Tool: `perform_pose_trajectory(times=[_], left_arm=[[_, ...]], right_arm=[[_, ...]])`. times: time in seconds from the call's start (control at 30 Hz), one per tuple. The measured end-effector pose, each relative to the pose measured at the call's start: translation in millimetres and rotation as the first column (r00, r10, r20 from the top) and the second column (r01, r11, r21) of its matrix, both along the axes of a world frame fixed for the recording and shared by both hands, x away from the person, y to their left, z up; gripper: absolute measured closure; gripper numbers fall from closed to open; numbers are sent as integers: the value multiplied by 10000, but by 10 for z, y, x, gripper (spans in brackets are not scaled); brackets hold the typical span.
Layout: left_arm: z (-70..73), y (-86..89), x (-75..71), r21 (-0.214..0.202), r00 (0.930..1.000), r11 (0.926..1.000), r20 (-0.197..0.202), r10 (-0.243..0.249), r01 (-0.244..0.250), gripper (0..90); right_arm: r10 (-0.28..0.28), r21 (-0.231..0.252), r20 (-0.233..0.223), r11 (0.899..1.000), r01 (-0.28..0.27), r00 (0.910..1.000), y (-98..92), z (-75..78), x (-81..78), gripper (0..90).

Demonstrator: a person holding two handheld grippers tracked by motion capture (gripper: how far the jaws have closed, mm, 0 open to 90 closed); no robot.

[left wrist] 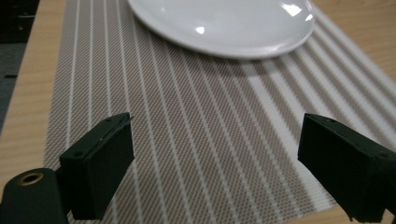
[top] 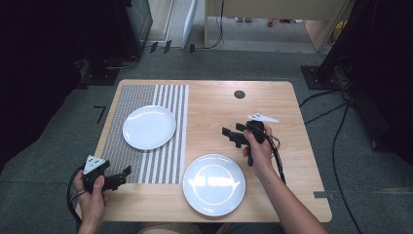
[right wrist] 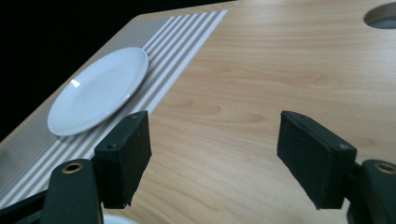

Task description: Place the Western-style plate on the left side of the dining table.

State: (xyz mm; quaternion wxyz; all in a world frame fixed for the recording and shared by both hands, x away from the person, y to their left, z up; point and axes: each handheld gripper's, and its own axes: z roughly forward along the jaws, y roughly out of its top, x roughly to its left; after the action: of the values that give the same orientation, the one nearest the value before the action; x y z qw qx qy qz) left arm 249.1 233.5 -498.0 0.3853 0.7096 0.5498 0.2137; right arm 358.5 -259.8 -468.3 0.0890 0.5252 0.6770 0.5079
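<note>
A wooden table (top: 272, 146) is carrying a striped mat (top: 146, 131) at its left, with one white plate (top: 149, 126) lying on the mat and a second plate (top: 214, 184) sitting on bare wood by the near edge. The first plate's far rim is running out of frame in the left gripper view. The left gripper (top: 127, 170) is hovering over the mat's near edge and the right gripper (top: 228, 132) over bare wood, both with jaws spread wide, gripping nothing.

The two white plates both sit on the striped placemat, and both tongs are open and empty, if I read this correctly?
Not quite: in the high view one plate sits on the striped placemat, while the other plate rests on the bare wooden table. The left tongs and right tongs are indeed open and empty.
</note>
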Motion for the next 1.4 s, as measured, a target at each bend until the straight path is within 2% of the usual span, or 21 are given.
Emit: perform_pose_trajectory(times=[0.23, 0.3, 0.53, 0.67, 0.8, 1.07, 1.3, 1.4], left_arm=[[-183, 143, -86, 32, 9988, 9996, -412, 281, -280, 106], [-183, 137, -90, 31, 9990, 9997, -360, 258, -257, 106], [-197, 67, -64, 759, 9985, 9966, -438, 343, -309, 105], [-198, 49, -62, 934, 9983, 9951, -450, 359, -316, 106], [-202, 7, -62, 1418, 9984, 9896, -467, 325, -256, 105], [-203, 9, -61, 1387, 9983, 9900, -467, 335, -268, 105], [-203, 9, -61, 1387, 9984, 9900, -466, 335, -267, 105], [-203, 9, -61, 1387, 9983, 9900, -467, 334, -266, 105]], right_arm=[[-343, -20, 15, 9994, 343, 9994, -314, -76, -215, 263], [-472, -19, 51, 9989, 472, 9989, -421, -87, -282, 263], [-815, 8, 19, 9967, 815, 9967, -778, -103, -525, 259], [-1080, 143, -35, 9940, 1080, 9941, -964, -104, -661, 253], [-1310, 194, -50, 9912, 1310, 9914, -1100, -129, -762, 251], [-1539, -13, -189, 9881, 1539, 9879, -1322, -232, -966, 244], [-1782, 108, -515, 9838, 1789, 9827, -1483, -340, -1093, 238], [-1793, -229, -449, 9837, 1784, 9828, -1532, -368, -1162, 234]])
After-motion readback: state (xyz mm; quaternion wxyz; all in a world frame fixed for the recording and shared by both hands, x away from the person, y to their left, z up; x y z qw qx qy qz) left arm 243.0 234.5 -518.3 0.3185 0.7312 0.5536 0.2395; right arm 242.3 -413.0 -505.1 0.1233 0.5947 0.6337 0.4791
